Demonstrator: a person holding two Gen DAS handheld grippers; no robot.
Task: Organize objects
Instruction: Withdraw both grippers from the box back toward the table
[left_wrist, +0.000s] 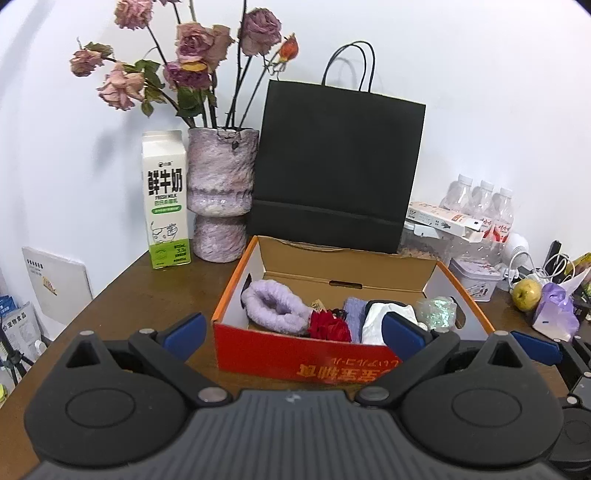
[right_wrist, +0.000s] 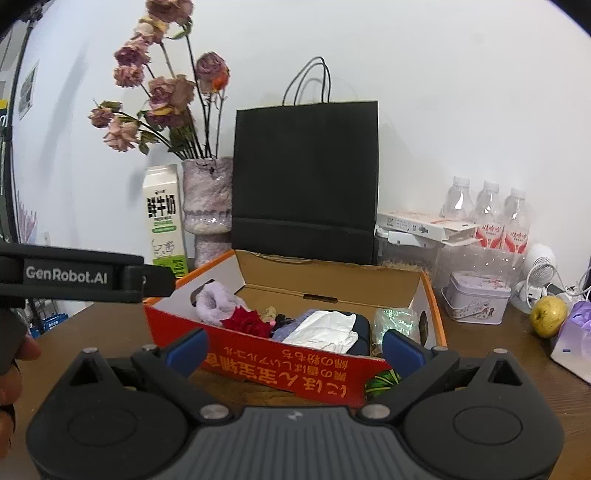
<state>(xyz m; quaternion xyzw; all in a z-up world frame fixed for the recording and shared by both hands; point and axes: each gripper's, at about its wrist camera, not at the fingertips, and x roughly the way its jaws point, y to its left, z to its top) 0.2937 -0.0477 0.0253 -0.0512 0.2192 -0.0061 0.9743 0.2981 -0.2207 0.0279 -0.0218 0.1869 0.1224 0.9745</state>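
An open orange-red cardboard box (left_wrist: 277, 354) (right_wrist: 258, 354) stands on the brown table. It holds a fluffy lilac slipper (left_wrist: 273, 310) (right_wrist: 216, 301), a red fabric flower (left_wrist: 328, 326) (right_wrist: 247, 321), a white cloth (left_wrist: 380, 317) (right_wrist: 325, 328) over a dark item, and a shiny iridescent packet (left_wrist: 437, 312) (right_wrist: 395, 321). My left gripper (left_wrist: 293, 334) is open in front of the box's near wall, holding nothing. My right gripper (right_wrist: 294, 350) is also open and empty at the box's near right corner. A green striped ball (right_wrist: 382, 384) lies on the table by that corner.
Behind the box stand a black paper bag (left_wrist: 336, 166), a lilac vase of dried roses (left_wrist: 221, 195) and a milk carton (left_wrist: 166, 199). To the right are water bottles (right_wrist: 487, 214), a tin (right_wrist: 476, 299), a yellow-green fruit (right_wrist: 548, 315) and cables. A hand (right_wrist: 14, 369) shows at the left.
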